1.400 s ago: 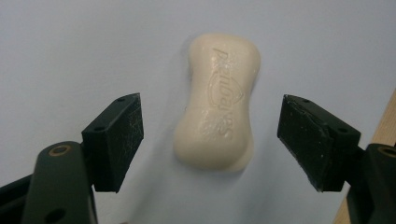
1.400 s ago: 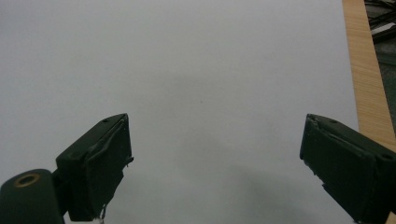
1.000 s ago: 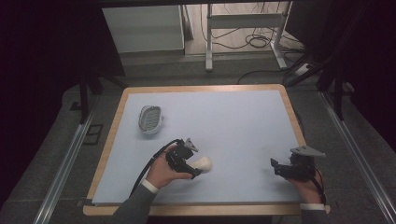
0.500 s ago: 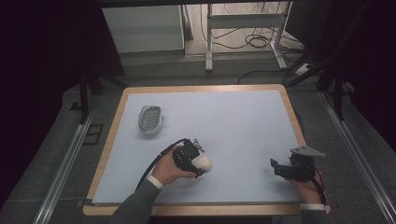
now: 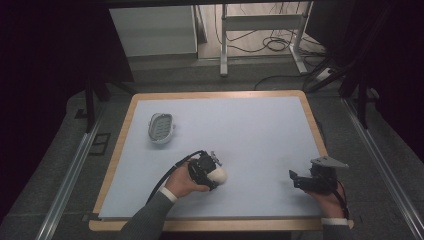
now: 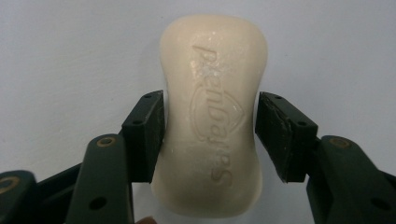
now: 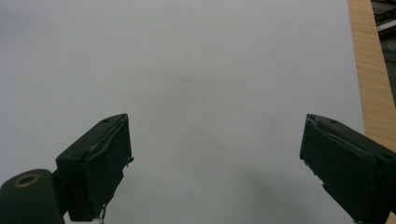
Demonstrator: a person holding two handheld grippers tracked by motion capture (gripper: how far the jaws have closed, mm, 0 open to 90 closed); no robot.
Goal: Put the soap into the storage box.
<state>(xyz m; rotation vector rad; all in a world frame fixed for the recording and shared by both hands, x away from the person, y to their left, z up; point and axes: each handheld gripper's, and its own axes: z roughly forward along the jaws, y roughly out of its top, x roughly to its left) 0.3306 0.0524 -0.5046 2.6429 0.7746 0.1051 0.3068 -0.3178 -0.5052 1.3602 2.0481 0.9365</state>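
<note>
Dim room beyond the desk (image 5: pixel 260 125) — a pale blue mat on a wood-edged top, metal frame legs and loose cables on the floor behind, dark to either side.

Item: soap bar (image 6: pixel 215 116), cream, waisted, a brand name pressed into its upper face. It lies flat on the mat at the near centre-left, seen in the high view as a pale lump (image 5: pixel 219 175) at the tip of my left tool.

Item: left tool (image 5: pixel 207 170). Its jaws bracket the bar at the narrow waist; the left pad (image 6: pixel 149 135) looks to be touching, and the right pad seems just at the bar's edge, so I judge the grip on or nearly on. The waist is the sensible place, I think: the flared ends would keep a slippery bar from sliding out.

Item: soap dish (image 5: pixel 161 127), grey, oval, ribbed, empty, at the far left of the mat, well apart from the bar — the likely destination, in my judgement.

Item: right tool (image 5: pixel 310 181). Jaws wide apart, nothing between them, resting at the near right beside the desk's wooden edge, out of the way.

Change since half a second ago: my left hand has shifted slightly and turned over the bar; right tool and dish unmoved.
</note>
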